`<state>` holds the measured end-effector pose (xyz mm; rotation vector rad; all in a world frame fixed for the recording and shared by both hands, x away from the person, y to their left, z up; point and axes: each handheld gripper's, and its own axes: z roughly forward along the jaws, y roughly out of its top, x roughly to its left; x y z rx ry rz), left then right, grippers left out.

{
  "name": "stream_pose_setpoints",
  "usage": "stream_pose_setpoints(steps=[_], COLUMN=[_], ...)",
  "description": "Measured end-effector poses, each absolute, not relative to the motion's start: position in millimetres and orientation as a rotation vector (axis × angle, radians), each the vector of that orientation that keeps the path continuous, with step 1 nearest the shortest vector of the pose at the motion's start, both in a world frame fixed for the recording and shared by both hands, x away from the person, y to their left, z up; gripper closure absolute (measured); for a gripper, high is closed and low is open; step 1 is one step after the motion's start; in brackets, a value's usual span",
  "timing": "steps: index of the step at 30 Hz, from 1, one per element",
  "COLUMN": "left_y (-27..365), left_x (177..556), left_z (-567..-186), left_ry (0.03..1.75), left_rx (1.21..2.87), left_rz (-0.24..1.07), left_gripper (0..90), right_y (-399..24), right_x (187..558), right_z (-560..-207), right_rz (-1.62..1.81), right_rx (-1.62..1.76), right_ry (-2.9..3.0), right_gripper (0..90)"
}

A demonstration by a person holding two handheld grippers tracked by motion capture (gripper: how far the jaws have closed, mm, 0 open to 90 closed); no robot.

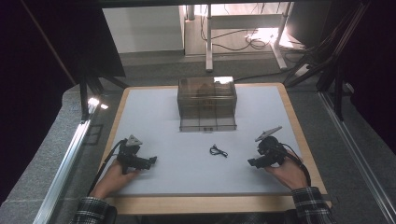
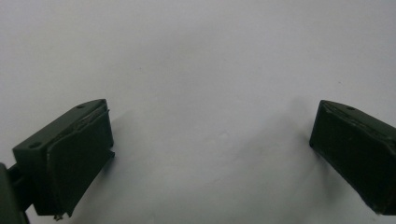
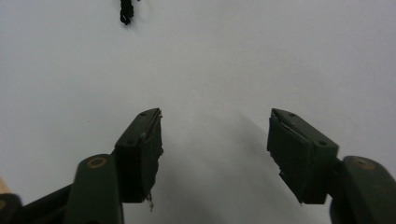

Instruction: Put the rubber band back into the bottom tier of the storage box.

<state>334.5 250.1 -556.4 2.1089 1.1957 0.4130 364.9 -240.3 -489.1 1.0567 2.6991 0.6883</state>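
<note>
white tabletop [image 1: 187, 168] is lying under both hand-held tools: the left gripper [image 1: 152, 161] is resting with jaws spread wide and empty, the right gripper [image 1: 251, 163] is also parted on nothing, a small black cable [image 1: 218, 151] is lying between them, near a smoky plastic box [image 1: 207, 103]

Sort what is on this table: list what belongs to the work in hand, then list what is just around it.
In the work:
- small black cord, lying loose on the mat between the two tools
- right tool, open, nearest the cord
- left tool, open

Just around:
- clear drawer box at the back
- white mat
- desk legs and cables on the floor beyond
</note>
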Motion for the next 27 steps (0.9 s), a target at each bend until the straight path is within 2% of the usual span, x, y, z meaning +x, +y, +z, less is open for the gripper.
stream_pose_setpoints(steps=[6, 22, 27], left_y=[250, 250, 250], left_x=[334, 334, 334], left_z=[-556, -556, -556], left_ry=[1.196, 1.196, 1.196], left_rx=[2.109, 2.108, 2.108], left_rz=[0.413, 0.413, 0.413], left_gripper=[0.0, 0.0, 0.0], right_y=[-235, -218, -208], right_x=[368, 376, 380], right_z=[-486, -482, -481], right_rz=[0.65, 0.569, 0.519], right_rx=[1.047, 0.982, 0.952], right_ry=[2.719, 2.764, 2.792], right_gripper=[42.1, 48.4, 53.5])
